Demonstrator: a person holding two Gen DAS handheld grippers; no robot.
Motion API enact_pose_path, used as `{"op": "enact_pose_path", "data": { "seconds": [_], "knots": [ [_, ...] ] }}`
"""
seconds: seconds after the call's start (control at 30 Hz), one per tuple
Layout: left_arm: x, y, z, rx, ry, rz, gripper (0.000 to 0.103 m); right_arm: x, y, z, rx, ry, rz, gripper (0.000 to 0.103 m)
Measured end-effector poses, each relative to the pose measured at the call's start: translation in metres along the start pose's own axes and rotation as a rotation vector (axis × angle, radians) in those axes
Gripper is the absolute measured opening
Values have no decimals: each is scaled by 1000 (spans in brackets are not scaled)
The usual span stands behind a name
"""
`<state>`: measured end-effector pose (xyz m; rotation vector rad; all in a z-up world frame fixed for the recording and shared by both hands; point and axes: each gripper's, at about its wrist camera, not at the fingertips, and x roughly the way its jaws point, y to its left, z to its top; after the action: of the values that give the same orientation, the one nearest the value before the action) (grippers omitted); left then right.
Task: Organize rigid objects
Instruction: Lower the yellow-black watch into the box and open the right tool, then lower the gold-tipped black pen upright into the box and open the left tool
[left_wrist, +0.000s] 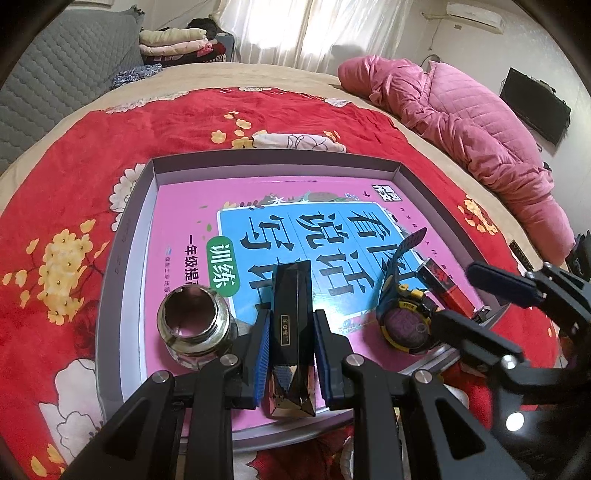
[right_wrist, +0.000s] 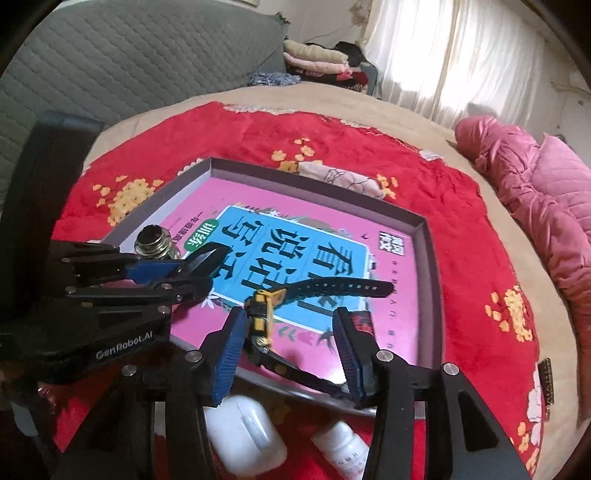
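In the left wrist view my left gripper (left_wrist: 291, 314) is shut on a black faceted bar (left_wrist: 290, 295), held over a pink and blue book (left_wrist: 184, 221) that lies in a shallow grey box lid (left_wrist: 273, 157). A yellow and black wristwatch (right_wrist: 260, 314) stands on edge on the book, between the jaws of my right gripper (right_wrist: 288, 312). It leans beside the left pad, with a wide gap to the right pad, so this gripper is open. Just left of the bar stands a metal threaded jar (left_wrist: 192, 317). A red and black small box (left_wrist: 447, 284) lies by the watch.
The lid sits on a red flowered blanket (left_wrist: 74, 155) on a bed. A white case (right_wrist: 247, 432) and a white bottle (right_wrist: 343, 446) lie on the blanket below the lid's near edge. At the far right is a pink quilted coat (left_wrist: 461, 122), with folded clothes (left_wrist: 177, 44) behind.
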<state>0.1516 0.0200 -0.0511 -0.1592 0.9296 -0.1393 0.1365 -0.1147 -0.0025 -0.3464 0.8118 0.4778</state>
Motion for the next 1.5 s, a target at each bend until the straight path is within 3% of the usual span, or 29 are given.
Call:
{"op": "enact_pose_path", "data": {
  "seconds": [0.47, 0.6, 0.67, 1.3, 1.5],
  "knots": [
    [0, -6, 0, 8, 5, 23, 23, -7, -21, -17, 114, 18, -9, 51],
    [1, -6, 0, 9, 5, 24, 23, -6, -20, -18, 109, 20, -10, 52],
    [1, -6, 0, 10, 6, 24, 23, -6, -20, -18, 111, 18, -9, 58],
    [0, -3, 2, -10, 24, -7, 23, -20, -31, -18, 138, -14, -46, 60],
    [-5, -2, 4, -16, 17, -17, 28, -24, -33, -18, 140, -20, -54, 60]
  ]
}}
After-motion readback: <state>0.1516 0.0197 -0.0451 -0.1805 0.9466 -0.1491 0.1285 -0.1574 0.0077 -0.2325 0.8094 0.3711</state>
